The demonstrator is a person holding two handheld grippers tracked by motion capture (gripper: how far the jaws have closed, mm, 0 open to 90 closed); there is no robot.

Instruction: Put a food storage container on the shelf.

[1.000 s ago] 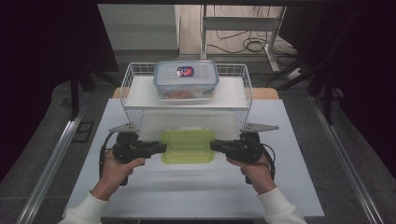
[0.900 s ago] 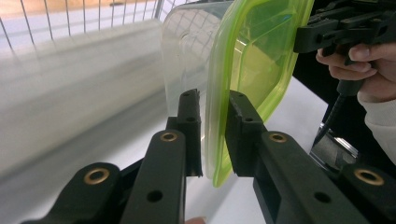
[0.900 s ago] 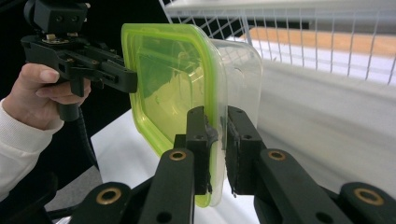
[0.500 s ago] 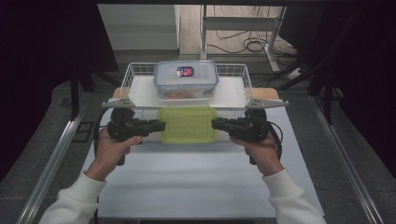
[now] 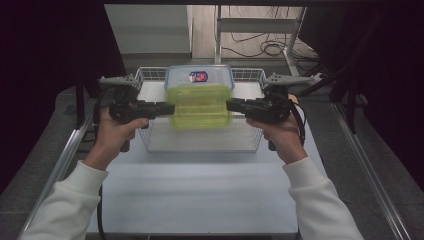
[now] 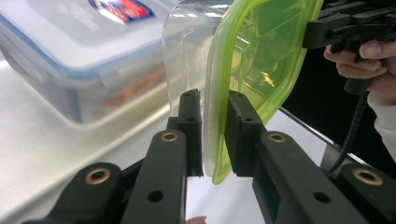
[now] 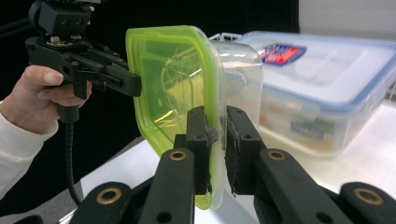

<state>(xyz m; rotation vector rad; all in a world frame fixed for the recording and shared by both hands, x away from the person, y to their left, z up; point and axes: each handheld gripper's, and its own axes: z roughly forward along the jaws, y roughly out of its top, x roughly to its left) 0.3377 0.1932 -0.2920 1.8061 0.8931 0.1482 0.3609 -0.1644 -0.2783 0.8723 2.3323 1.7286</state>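
Observation:
A clear box with a green lid (image 5: 201, 106) hangs in the air over the front half of a wire basket (image 5: 250, 75). My left gripper (image 5: 170, 109) is shut on the box's left rim and my right gripper (image 5: 230, 105) on its right rim. In the left gripper view the jaws (image 6: 215, 116) pinch the edge of the green lid (image 6: 252, 60). The right gripper view shows the same pinch (image 7: 217, 126) on the opposite edge of the green-lidded box (image 7: 173, 79). A larger box with a blue-edged lid (image 5: 199, 76) sits at the back of the basket.
The basket stands at the far end of a white table (image 5: 200, 195). Metal rails run along both sides of the table. Cables lie on the floor beyond it. Dark curtains hang at left and right.
Both grippers have risen and moved away from me with the green-lidded box, from just above the table in front of the basket to over the basket's front half.

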